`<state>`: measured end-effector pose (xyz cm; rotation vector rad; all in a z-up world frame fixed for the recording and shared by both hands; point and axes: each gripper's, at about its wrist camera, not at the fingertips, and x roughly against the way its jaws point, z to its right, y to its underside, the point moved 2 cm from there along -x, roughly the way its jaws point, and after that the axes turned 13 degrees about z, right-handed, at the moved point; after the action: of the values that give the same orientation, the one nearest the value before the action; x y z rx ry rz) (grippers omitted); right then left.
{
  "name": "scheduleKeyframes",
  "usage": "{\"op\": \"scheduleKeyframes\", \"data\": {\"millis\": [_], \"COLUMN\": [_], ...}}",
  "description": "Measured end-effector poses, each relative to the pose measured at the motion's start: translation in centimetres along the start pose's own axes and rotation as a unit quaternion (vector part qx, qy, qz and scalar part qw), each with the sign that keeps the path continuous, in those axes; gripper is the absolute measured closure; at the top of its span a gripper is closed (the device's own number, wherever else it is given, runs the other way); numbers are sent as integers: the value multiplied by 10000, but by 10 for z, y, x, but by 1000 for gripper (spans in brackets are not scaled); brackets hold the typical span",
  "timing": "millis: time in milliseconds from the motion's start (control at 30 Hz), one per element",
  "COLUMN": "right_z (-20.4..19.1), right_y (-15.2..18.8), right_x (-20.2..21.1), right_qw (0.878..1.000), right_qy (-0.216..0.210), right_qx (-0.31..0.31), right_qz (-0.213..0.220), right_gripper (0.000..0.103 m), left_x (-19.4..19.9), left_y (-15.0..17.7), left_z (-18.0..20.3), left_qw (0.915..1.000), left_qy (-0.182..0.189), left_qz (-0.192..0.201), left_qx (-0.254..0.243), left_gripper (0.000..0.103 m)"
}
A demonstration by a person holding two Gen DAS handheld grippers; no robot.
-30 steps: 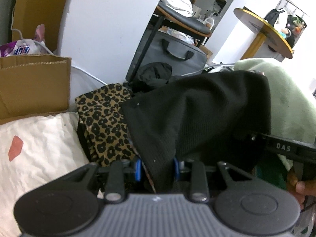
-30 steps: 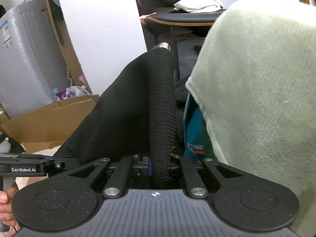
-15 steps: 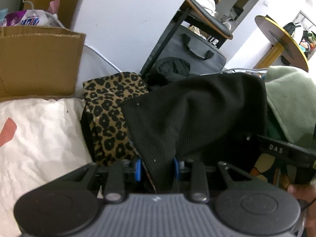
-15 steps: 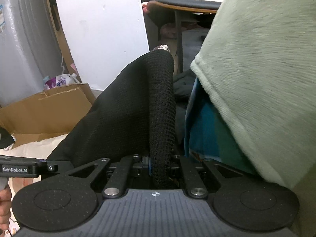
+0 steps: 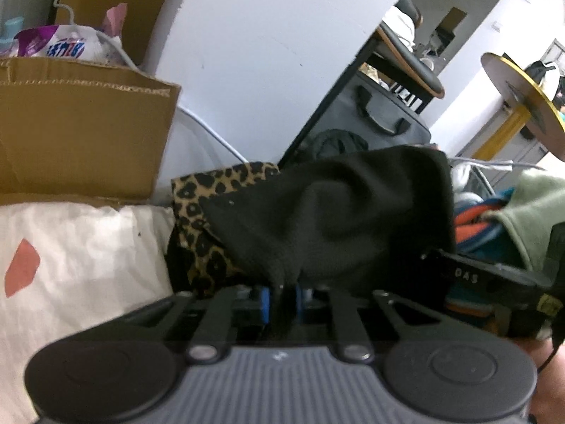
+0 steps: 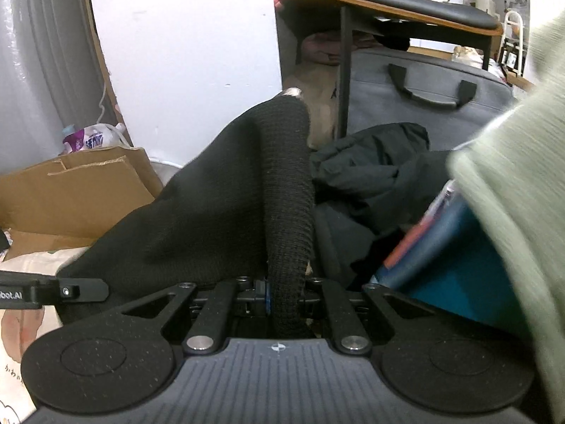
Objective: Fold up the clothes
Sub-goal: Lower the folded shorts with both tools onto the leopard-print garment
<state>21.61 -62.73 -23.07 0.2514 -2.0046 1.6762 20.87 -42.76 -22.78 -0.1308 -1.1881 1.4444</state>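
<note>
Gripping 1 black knit garment (image 5: 328,212) are 2 tools: left tool (image 5: 281,296), right tool (image 6: 284,296).

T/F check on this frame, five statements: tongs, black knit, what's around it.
1. Both tongs are shut on the black knit garment. True: left tongs have just been closing and pinch a corner; right tongs clamp a rolled edge.
2. The leopard-print cloth lies right of the black garment in the left wrist view. False: it lies to its left.
3. A cardboard box stands behind the white bedding. True.
4. The grey bag has no handles. False: a dark handle shows on it.
5. The pale green fleece is held by the right tongs. False: it only hangs at the right edge.
</note>
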Motion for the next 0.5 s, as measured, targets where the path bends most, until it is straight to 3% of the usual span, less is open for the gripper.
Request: {"op": "scheduleKeyframes", "data": {"millis": [133, 233, 400, 500], "right_z": [5, 9, 8, 5], "right_y": [-1, 4, 9, 9], "right_x": [-21, -43, -59, -65], "right_qw": [9999, 9995, 9984, 9974], "right_qy": [-16, 144, 310, 391], "right_qx": [-19, 18, 237, 364], "right_qz": [-131, -263, -406, -476], "right_gripper": [96, 96, 96, 96], "left_x": [-20, -34, -48, -55], "left_y": [3, 16, 39, 48], "left_z": [-15, -26, -42, -46], "left_qw": [9997, 9988, 9972, 9965], "left_qy": [-29, -131, -149, -92], "left_qz": [-217, -410, -500, -444], "left_qx": [79, 240, 530, 709], "left_gripper": [88, 76, 42, 37]}}
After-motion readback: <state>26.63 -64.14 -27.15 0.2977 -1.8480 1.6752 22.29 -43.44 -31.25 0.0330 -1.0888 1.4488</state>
